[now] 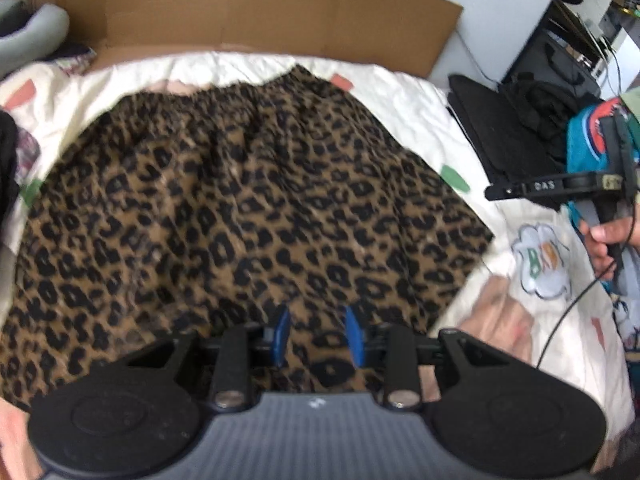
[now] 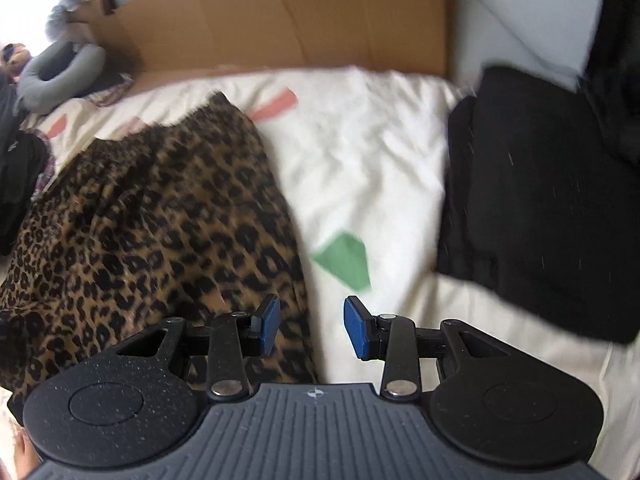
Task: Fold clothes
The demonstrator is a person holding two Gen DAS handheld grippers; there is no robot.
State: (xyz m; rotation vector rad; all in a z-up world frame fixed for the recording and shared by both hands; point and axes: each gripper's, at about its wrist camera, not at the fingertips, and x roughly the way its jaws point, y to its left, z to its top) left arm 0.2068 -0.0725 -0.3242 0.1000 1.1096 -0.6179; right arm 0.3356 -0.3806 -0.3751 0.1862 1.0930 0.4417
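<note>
On the white bedsheet with its coloured patches lies a leopard-print skirt, spread flat and filling most of the left wrist view. Both grippers have their fingers parted, and neither holds anything. The left gripper hovers above the skirt's near part, leopard cloth showing in the gap between its blue pads; whether they touch the fabric I cannot tell. The right gripper sits over the skirt's right edge, one pad above the print and the other above bare sheet. It also appears at the right side of the left wrist view, held in a hand. A pile of black clothes lies just right of it on the bed. Behind the skirt a flattened cardboard box stands along the far side, with a grey pillow at its left end.
</note>
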